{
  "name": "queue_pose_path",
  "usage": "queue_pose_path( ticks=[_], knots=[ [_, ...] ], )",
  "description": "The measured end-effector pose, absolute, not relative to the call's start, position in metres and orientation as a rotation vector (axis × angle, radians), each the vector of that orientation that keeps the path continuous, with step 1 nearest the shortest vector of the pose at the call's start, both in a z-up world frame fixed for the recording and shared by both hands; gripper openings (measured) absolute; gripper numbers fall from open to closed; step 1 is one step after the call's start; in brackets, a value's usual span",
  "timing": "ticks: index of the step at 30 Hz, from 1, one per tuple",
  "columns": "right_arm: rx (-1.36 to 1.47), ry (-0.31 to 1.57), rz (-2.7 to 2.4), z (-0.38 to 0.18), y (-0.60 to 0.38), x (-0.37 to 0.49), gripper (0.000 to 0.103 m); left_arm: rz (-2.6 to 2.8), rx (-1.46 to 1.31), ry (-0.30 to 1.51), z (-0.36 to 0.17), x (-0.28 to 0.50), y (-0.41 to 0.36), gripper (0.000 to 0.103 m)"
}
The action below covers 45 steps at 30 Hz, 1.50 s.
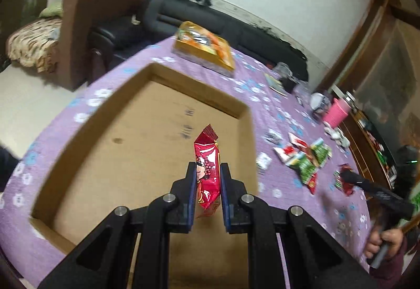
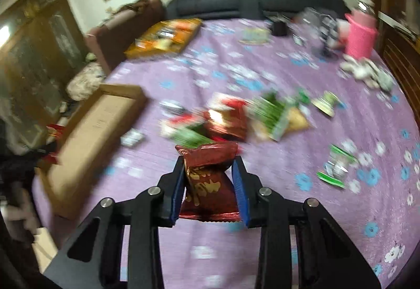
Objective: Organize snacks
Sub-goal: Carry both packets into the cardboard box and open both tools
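Here, left tool point(image 1: 208, 169) clamping red packet point(image 1: 206, 170) over cardboard box point(image 1: 147, 128) — right tool point(image 2: 208, 164) gripping maroon packet point(image 2: 207, 178).

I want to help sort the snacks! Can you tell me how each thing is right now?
Left claw: shut on red snack packet, above the box.
Right claw: shut on dark red snack packet, above the tablecloth.
Cardboard box: open, nothing visible inside.
Snack pile: loose on purple tablecloth.
Pink basket: upright.

- Left wrist view: looks down along its jaws, close above the cardboard box point(image 1: 147, 136).
- Right wrist view: blurred, apparently higher, facing across the tabletop point(image 2: 302, 210).
- Shared: box, tabletop, sofa point(image 1: 210, 23).
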State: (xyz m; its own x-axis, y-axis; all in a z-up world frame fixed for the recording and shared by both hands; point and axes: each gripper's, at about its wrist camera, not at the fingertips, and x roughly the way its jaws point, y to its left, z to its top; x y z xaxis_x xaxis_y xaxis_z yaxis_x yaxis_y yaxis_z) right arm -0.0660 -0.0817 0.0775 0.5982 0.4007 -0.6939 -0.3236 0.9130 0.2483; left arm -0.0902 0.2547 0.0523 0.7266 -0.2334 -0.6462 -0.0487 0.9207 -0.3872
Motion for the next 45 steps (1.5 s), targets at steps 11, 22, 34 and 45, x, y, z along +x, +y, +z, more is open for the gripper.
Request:
queue_pose_path(
  ticks=[11,22,34,45],
  knots=[
    [0.056,0.934,0.780,0.067,0.098,-0.073,0.037,0.052,-0.402,0.813,0.029,-0.102,0.310,0.015],
    [-0.024,1.018,0.847,0.032,0.171,-0.086,0.040,0.098,-0.484,0.792,0.032,-0.117,0.336,0.032],
    [0.047,0.796,0.671,0.081,0.058,-0.092,0.070,-0.011,-0.493,0.691,0.070,-0.126,0.307,0.058],
    [0.196,0.863,0.323,0.035,-0.101,-0.057,0.079,-0.217,-0.355,0.772,0.065,-0.100,0.222,0.065]
  ],
)
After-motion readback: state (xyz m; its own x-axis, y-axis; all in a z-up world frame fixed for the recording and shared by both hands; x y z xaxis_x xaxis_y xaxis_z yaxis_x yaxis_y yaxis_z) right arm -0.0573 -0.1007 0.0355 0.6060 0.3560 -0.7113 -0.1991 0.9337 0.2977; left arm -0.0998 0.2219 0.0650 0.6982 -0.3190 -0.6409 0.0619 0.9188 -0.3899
